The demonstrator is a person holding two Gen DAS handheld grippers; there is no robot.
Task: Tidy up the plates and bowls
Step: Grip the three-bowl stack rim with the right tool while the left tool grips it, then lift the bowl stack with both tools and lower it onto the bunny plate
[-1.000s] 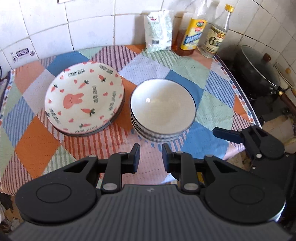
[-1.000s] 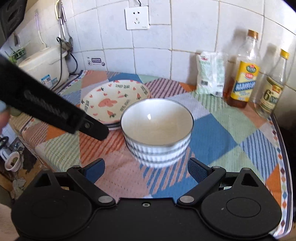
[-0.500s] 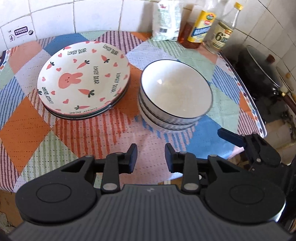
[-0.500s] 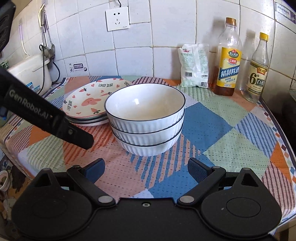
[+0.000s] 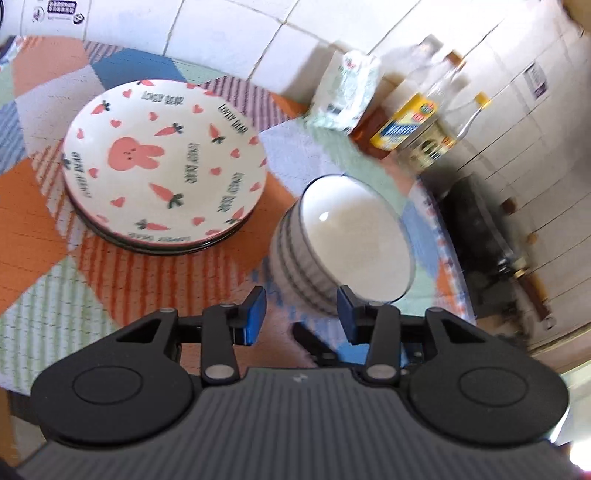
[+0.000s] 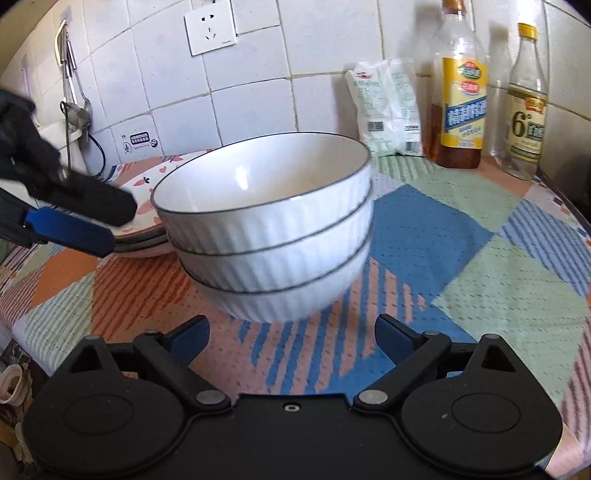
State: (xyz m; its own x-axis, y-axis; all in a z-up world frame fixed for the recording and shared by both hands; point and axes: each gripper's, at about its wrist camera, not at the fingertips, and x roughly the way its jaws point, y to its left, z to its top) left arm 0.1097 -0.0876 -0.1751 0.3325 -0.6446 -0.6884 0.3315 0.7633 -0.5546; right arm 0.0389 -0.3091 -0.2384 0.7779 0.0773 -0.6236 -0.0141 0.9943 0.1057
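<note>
Three white ribbed bowls [image 6: 266, 236] with dark rims sit stacked on the patchwork tablecloth [image 6: 461, 258]; the stack of bowls [image 5: 354, 236] also shows in the left wrist view. Left of it lies a stack of rabbit-and-carrot plates [image 5: 162, 162]. My left gripper [image 5: 301, 308] hangs just before the bowls' near side, its jaws opening, nothing between them. The right gripper [image 6: 291, 338] is wide open and low in front of the bowl stack, holding nothing. The left gripper's fingers [image 6: 74, 218] reach in from the left over the plates [image 6: 147, 236].
At the back against the tiled wall stand two bottles [image 6: 460, 92] and a white packet [image 6: 388, 107]. A dark pot on a stove [image 5: 480, 229] sits past the table's right edge. A wall socket [image 6: 210, 27] and hanging utensils [image 6: 72, 92] are on the wall.
Both grippers came down and closer to the bowl stack. The left gripper's jaws widened and it rolled, tilting its view. The right gripper stayed wide open.
</note>
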